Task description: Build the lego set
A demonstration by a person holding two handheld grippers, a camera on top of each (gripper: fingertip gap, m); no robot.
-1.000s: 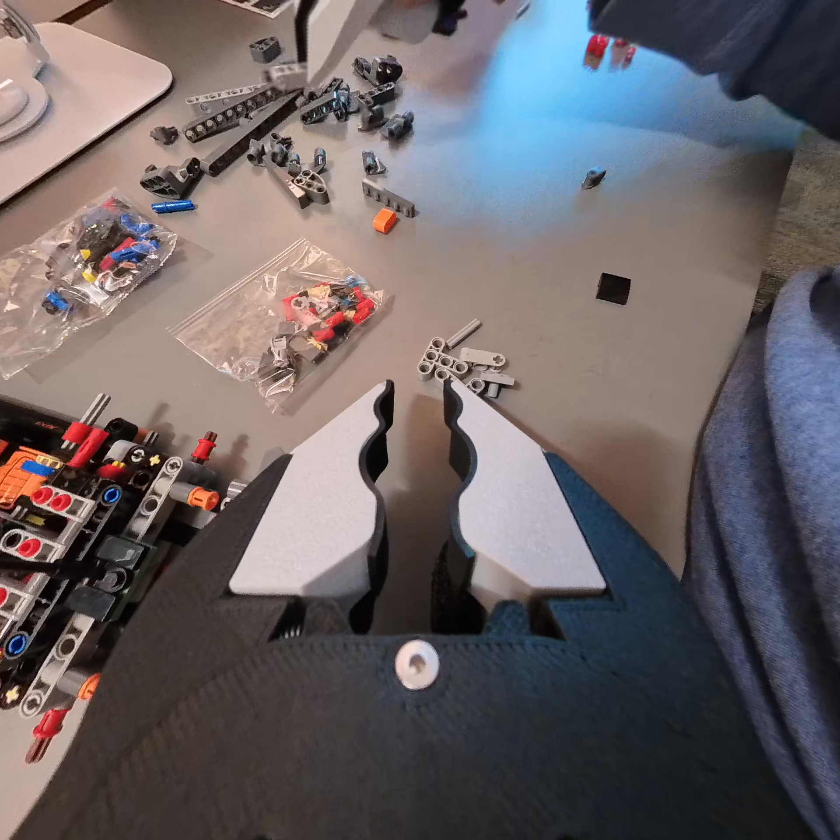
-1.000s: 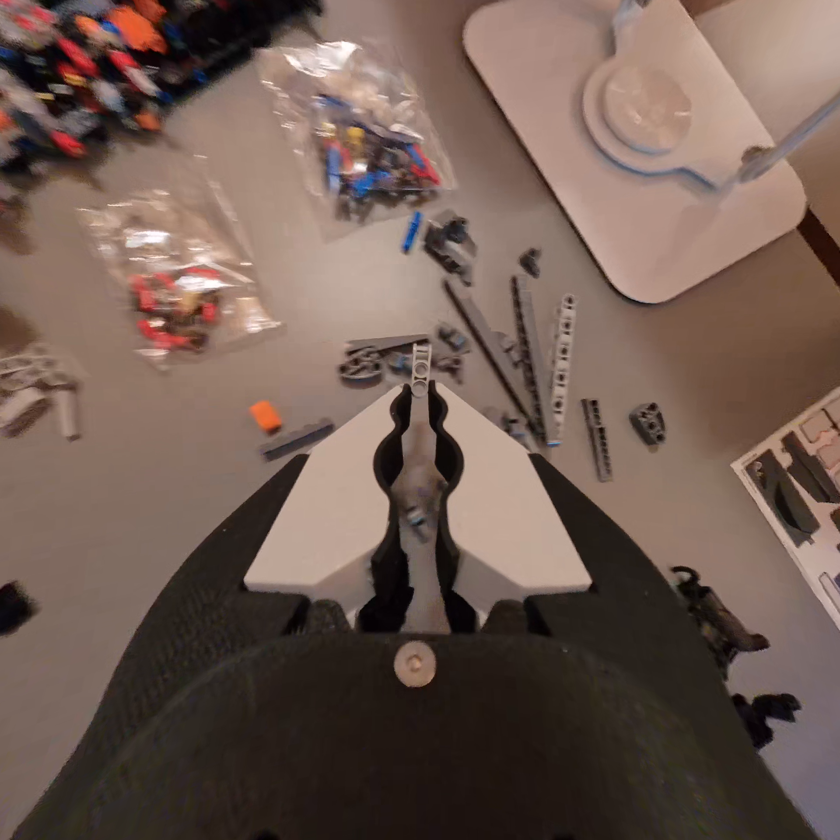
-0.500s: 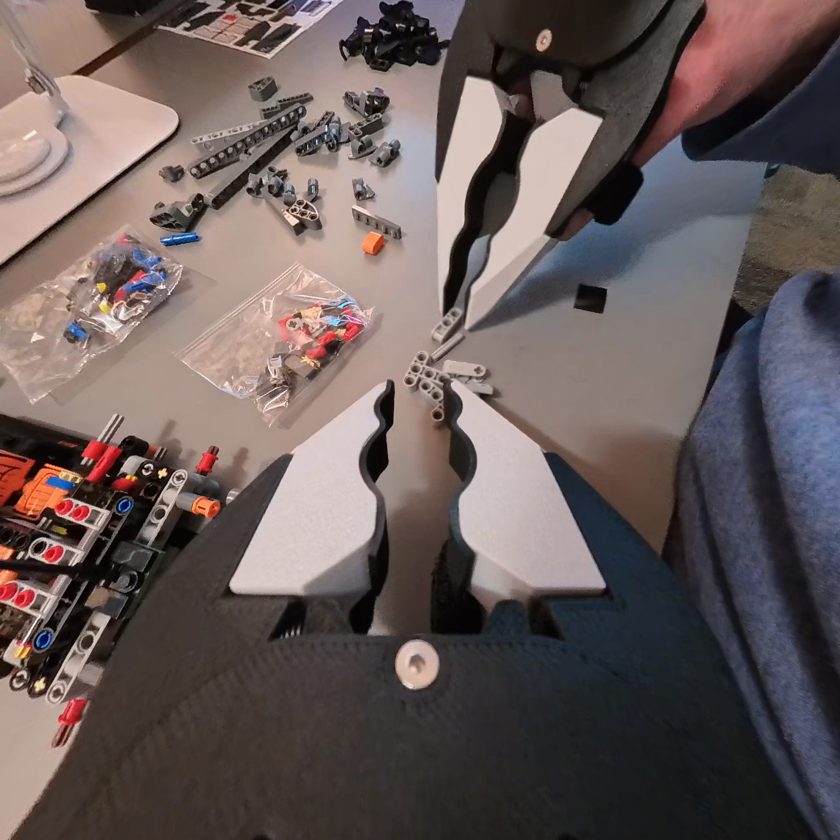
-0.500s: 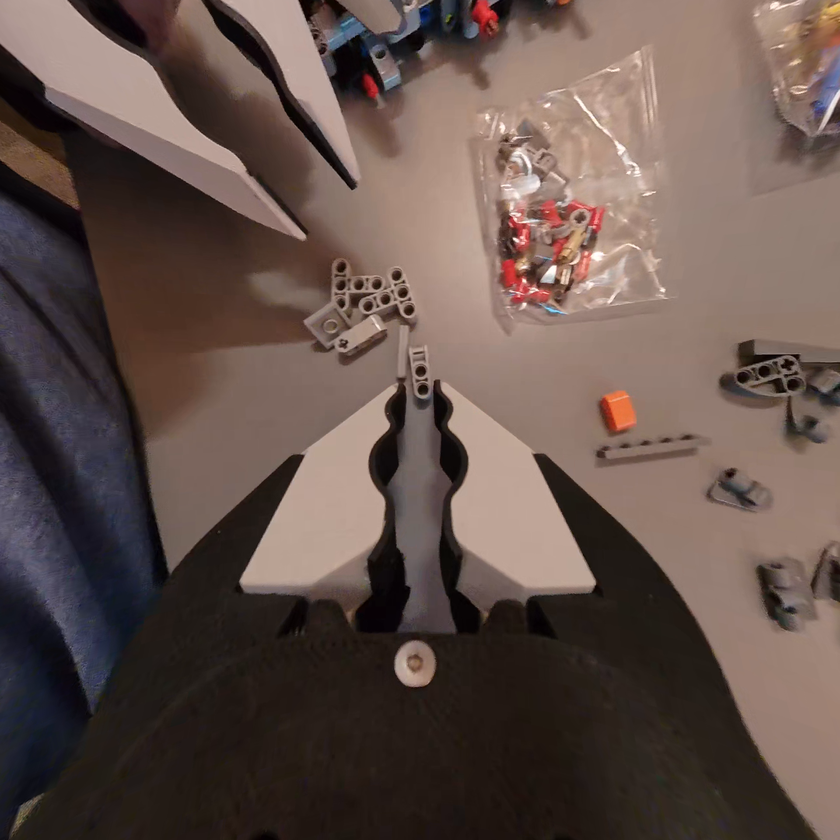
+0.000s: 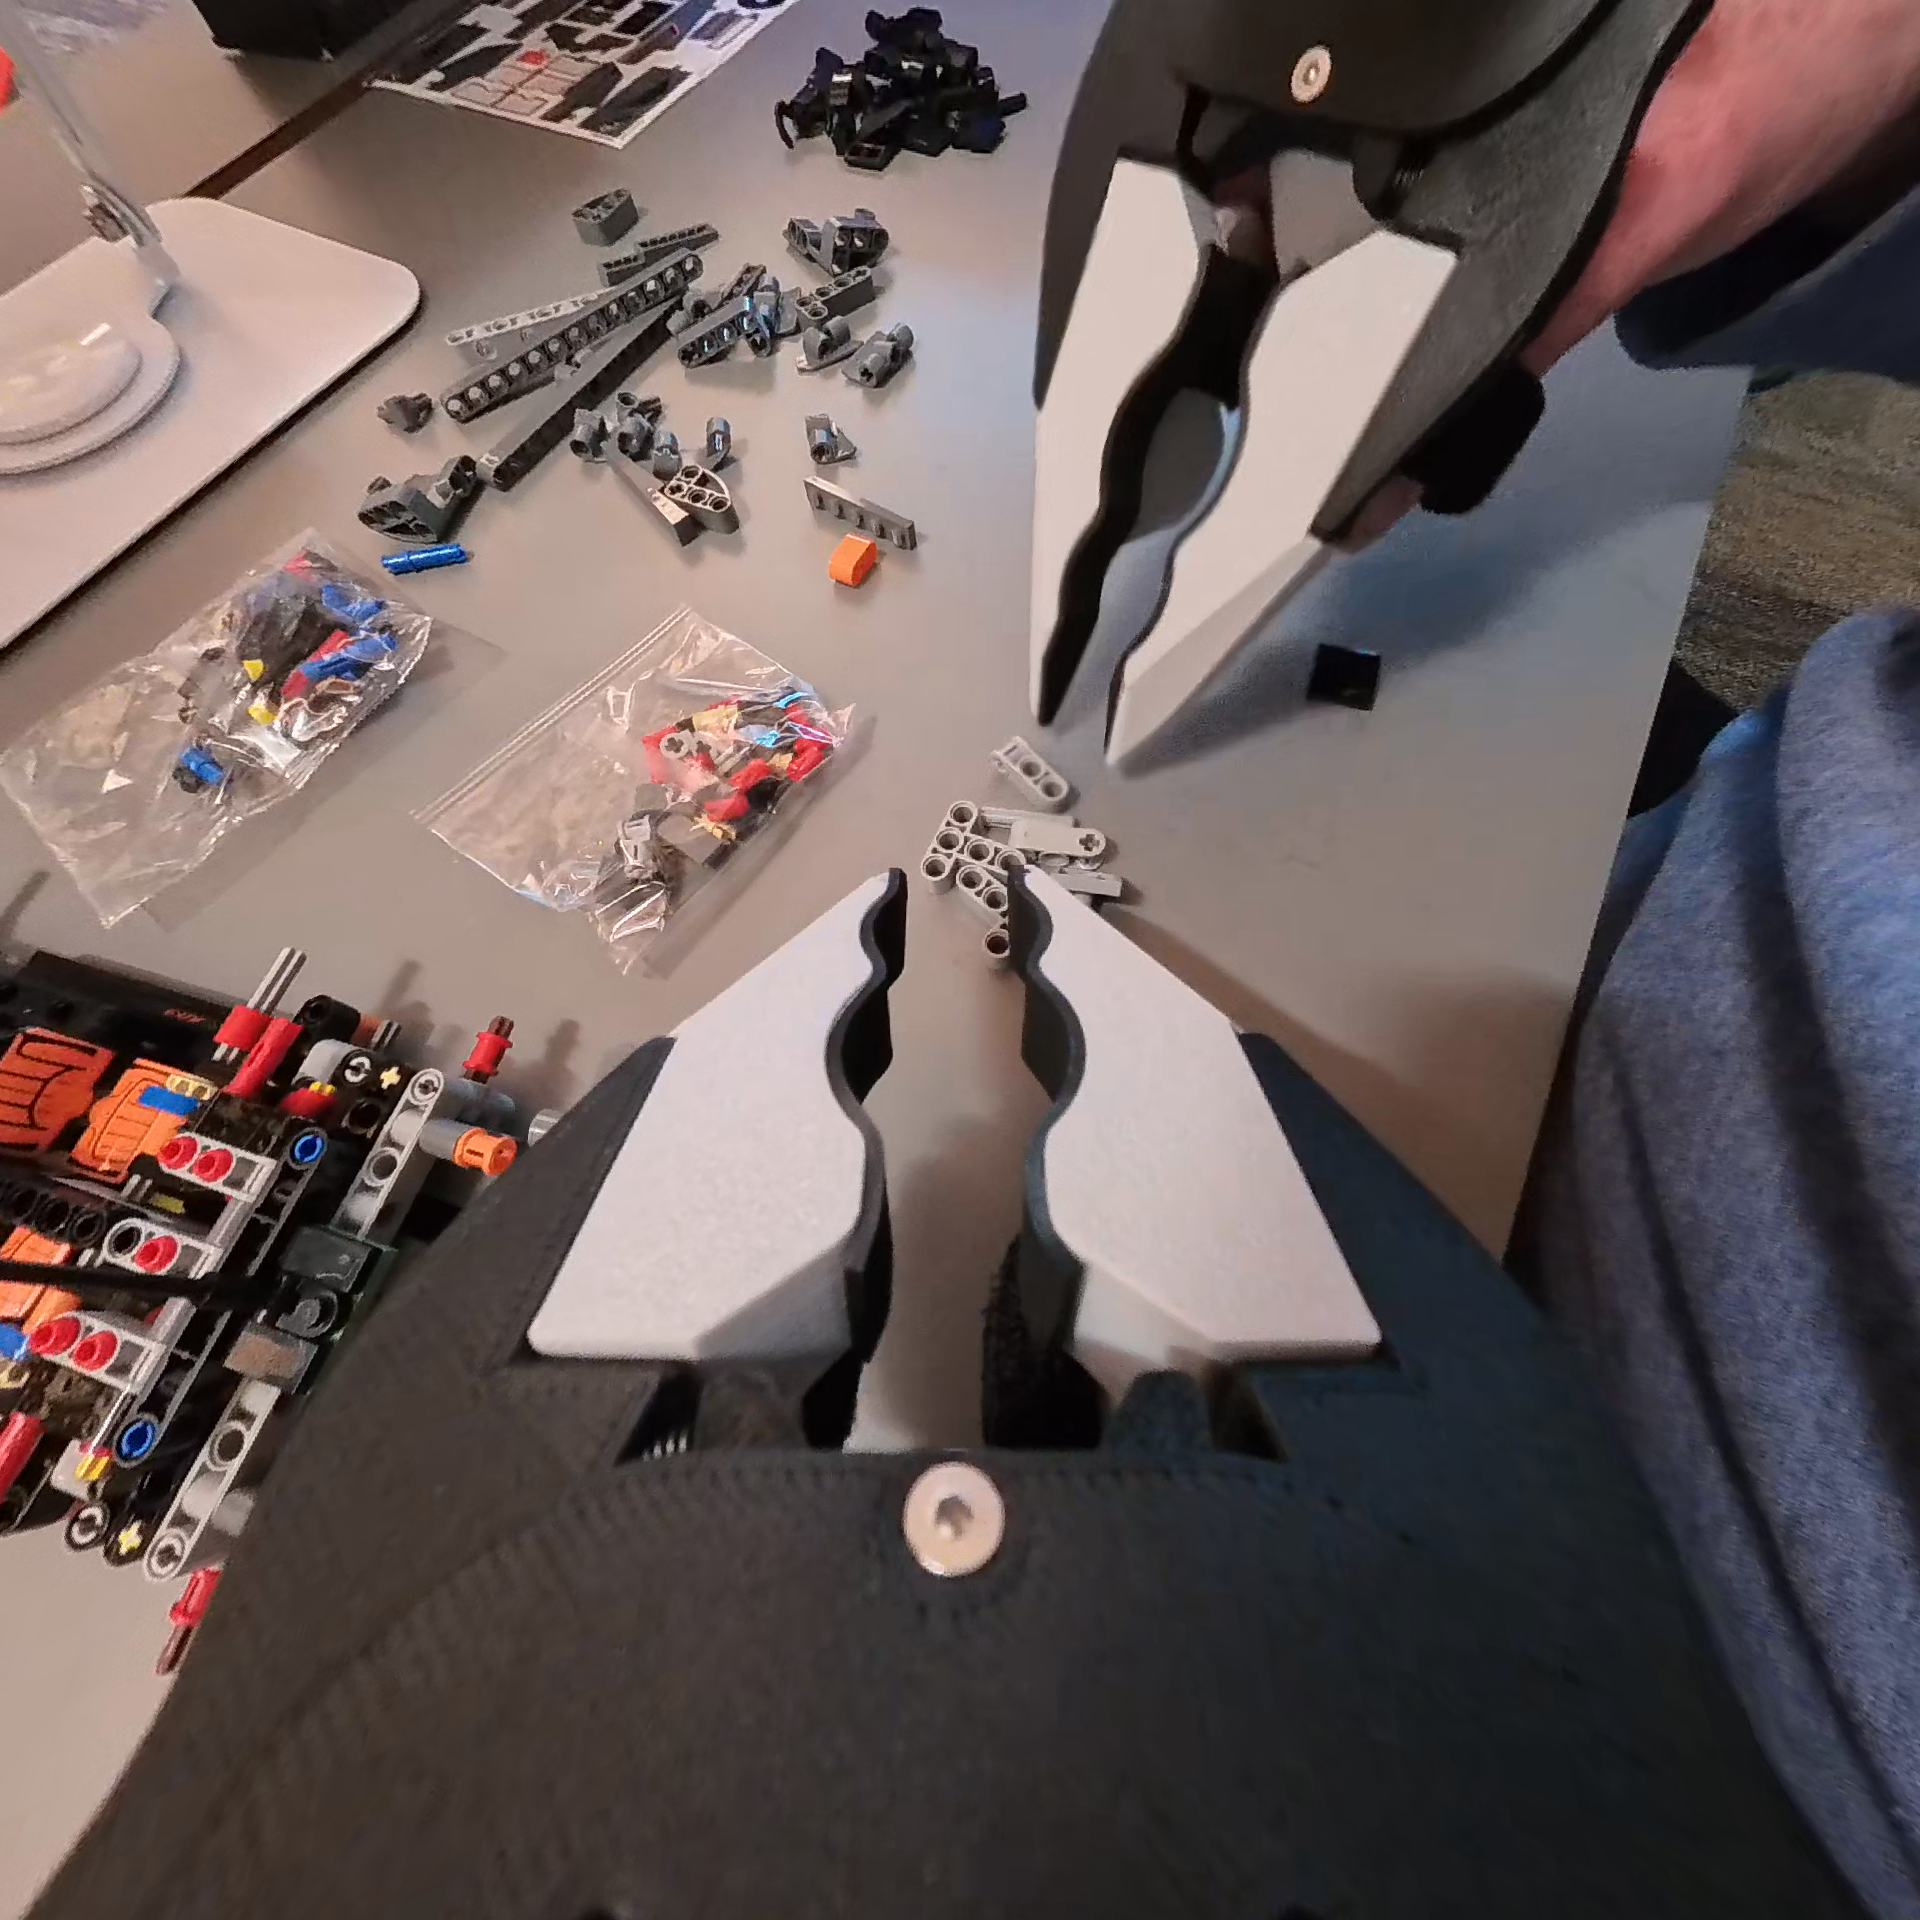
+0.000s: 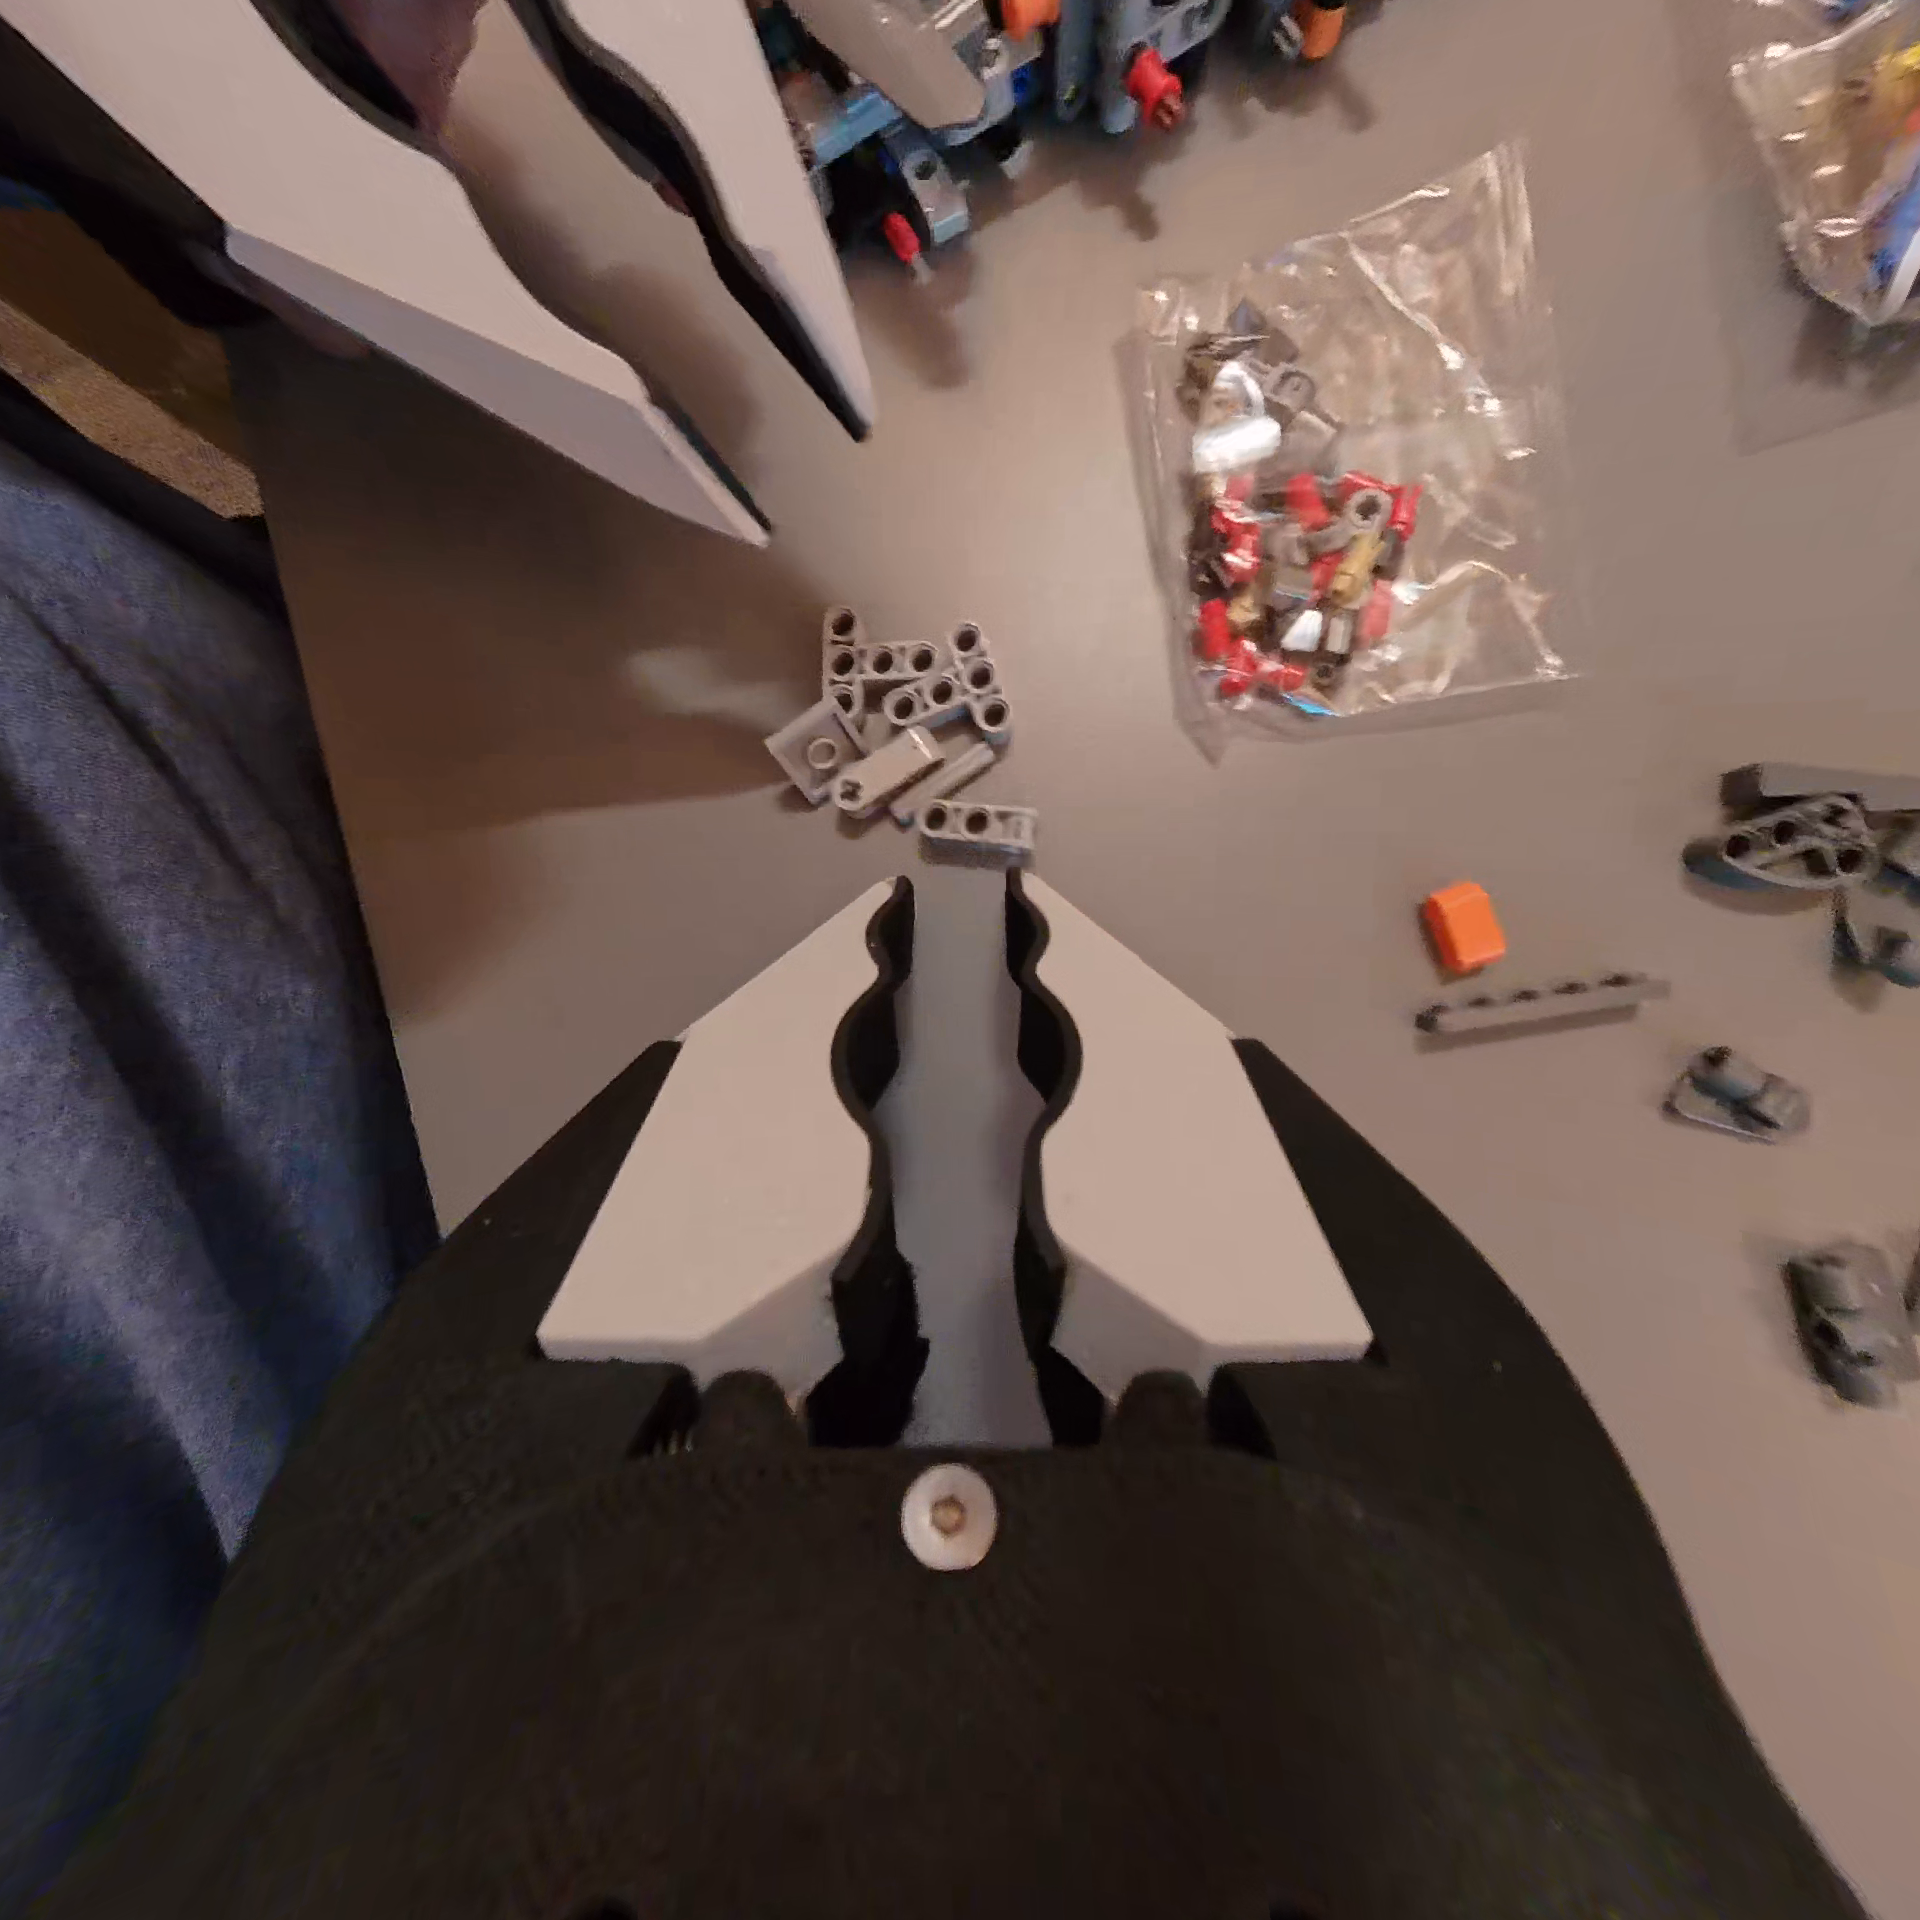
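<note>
My left gripper (image 5: pixel 956 883) is open and empty, low over the grey table, its tips at a small pile of light grey lego pieces (image 5: pixel 997 852). My right gripper (image 6: pixel 956 881) is open and empty. A short light grey beam (image 6: pixel 977 826) lies on the table just beyond its tips, beside that pile (image 6: pixel 904 696). In the left wrist view the right gripper (image 5: pixel 1081 732) points down at this beam (image 5: pixel 1029 771). The left gripper (image 6: pixel 810 483) shows at the top left of the right wrist view. The partly built black, orange and red model (image 5: pixel 156 1195) sits at the left.
Two clear bags of small parts (image 5: pixel 665 790) (image 5: pixel 229 686) lie left of the pile. Dark grey beams and connectors (image 5: pixel 675 364), an orange piece (image 5: pixel 854 561), black parts (image 5: pixel 904 104), a sticker sheet (image 5: pixel 582 52) and a white stand base (image 5: pixel 239 343) lie beyond. A person's blue clothing (image 5: pixel 1766 1143) is at the table's edge. The tips of one gripper are about 7 cm away from the tips of the other.
My right gripper brought the short light grey beam from the far parts to the pile, opened and let it go onto the table. My left gripper stayed open, almost still.
</note>
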